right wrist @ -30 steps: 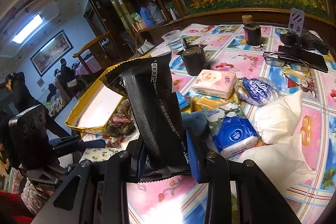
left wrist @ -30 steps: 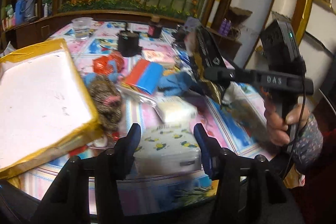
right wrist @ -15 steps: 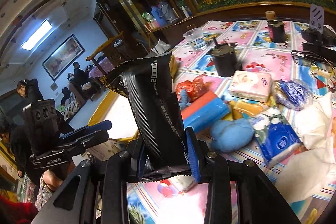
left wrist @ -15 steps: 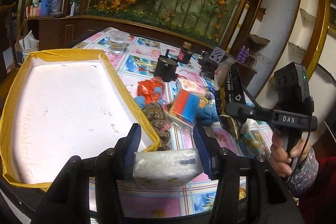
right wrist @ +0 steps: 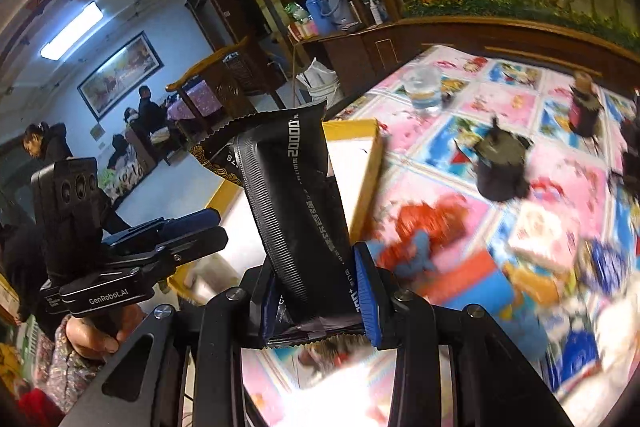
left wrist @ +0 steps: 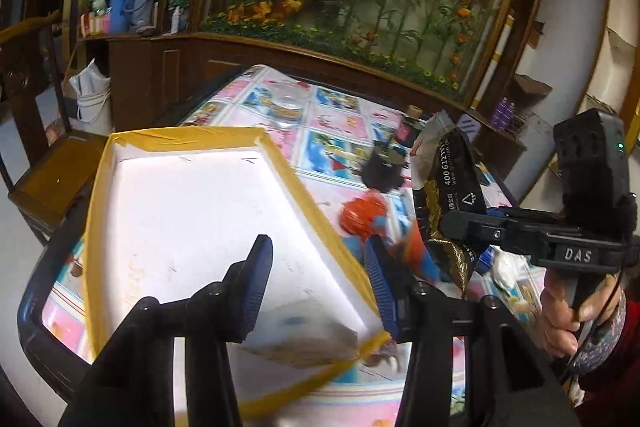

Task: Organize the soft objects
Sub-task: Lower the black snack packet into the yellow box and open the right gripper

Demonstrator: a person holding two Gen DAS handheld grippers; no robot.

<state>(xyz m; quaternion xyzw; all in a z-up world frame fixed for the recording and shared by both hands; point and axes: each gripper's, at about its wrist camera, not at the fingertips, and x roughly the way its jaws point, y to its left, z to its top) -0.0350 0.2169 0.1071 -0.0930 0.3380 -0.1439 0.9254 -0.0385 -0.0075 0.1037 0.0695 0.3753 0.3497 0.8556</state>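
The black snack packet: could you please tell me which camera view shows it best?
The right wrist view shows the black snack packet best: it fills the centre, sharp, clamped at its lower end by the right gripper. The left wrist view shows only its crumpled side, at the right, partly hidden by that gripper.

A tray (left wrist: 180,195) lies at the left edge of the table (left wrist: 328,131), partly overhanging it. A pack (left wrist: 304,331) sits in the tray's near right corner, between the left gripper (left wrist: 316,283) fingers. A glass (left wrist: 289,109) stands beyond the tray near the far edge. Right of the tray lie a toy (right wrist: 424,227) and loose packets. The right gripper (right wrist: 316,303) holds a pouch (right wrist: 296,211) upright above the tray's right rim.
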